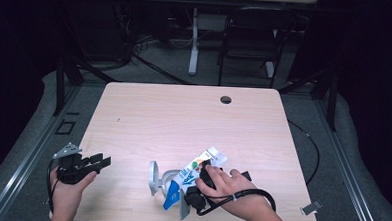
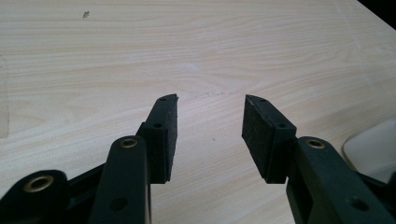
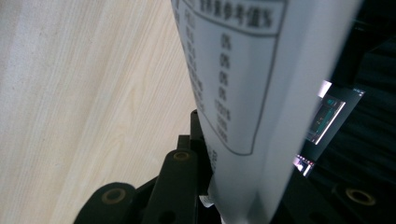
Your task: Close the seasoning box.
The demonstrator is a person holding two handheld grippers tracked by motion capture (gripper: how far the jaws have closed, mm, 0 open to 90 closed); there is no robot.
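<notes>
jaws of the right gripper (image 1: 200, 171) are pinched on a white packet (image 1: 197, 168) with blue print, which sits near the front edge of the tabletop (image 1: 183, 120), right of centre. seen from the right gripper view, the packet (image 3: 243, 93) stands up between the black jaws, its printed table of figures facing the camera, one jaw pressed against its near face; the other jaw is hidden behind it. just to the left of the packet sits a pale grey bowl-like holder (image 1: 157, 178), tipped on its side, and i can't tell whether anything is in it. a blue part of the wrapper (image 1: 171, 194) hangs down beside it. the left gripper (image 1: 94, 162) hovers at the front left edge of the tabletop, well apart from the packet. its jaws stand wide apart with only bare wood between the pads (image 2: 254, 135).
</notes>
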